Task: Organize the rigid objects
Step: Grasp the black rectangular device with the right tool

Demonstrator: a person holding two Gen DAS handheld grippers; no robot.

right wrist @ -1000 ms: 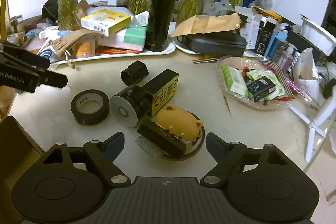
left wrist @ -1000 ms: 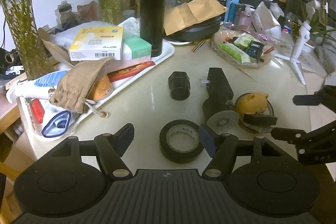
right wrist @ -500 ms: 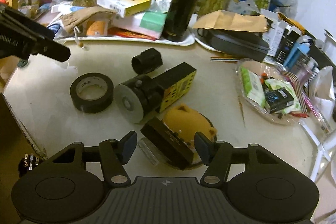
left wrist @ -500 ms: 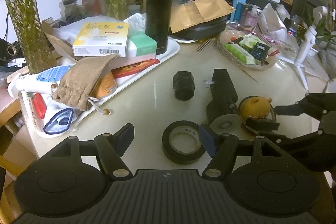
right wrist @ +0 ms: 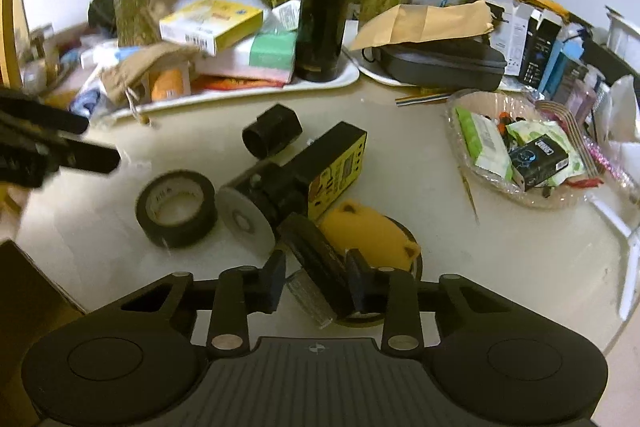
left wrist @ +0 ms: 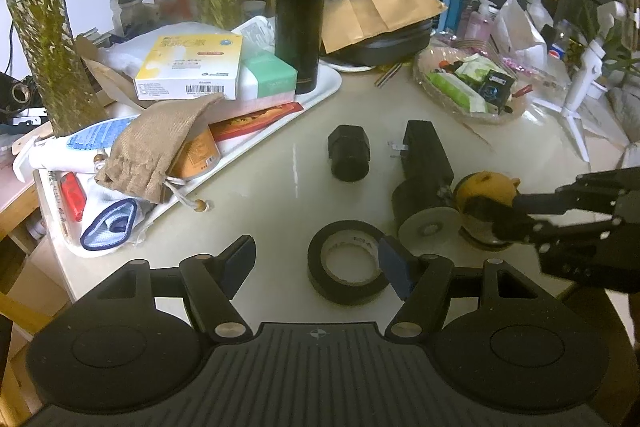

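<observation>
The right gripper (right wrist: 314, 281) is seen narrowed around a black block (right wrist: 316, 255) lying against the yellow toy (right wrist: 368, 233) on the counter (right wrist: 400, 155); firm contact cannot be told. The block's near end is hidden behind the fingers (right wrist: 274, 281). Only the left view shows the left gripper (left wrist: 316, 261) spread wide, empty, the tape roll (left wrist: 346, 261) partly covered.

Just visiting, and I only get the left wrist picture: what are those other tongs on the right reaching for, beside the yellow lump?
Observer: The right tongs straddle a flat black bar that leans on the yellow animal-shaped toy.
Operator: Is the big block beside it black all over?
Observer: No. The black block has a yellow printed side facing the right camera.
Operator: Anything under the bar?
Observer: A clear ribbed plastic piece pokes out below it.
</observation>
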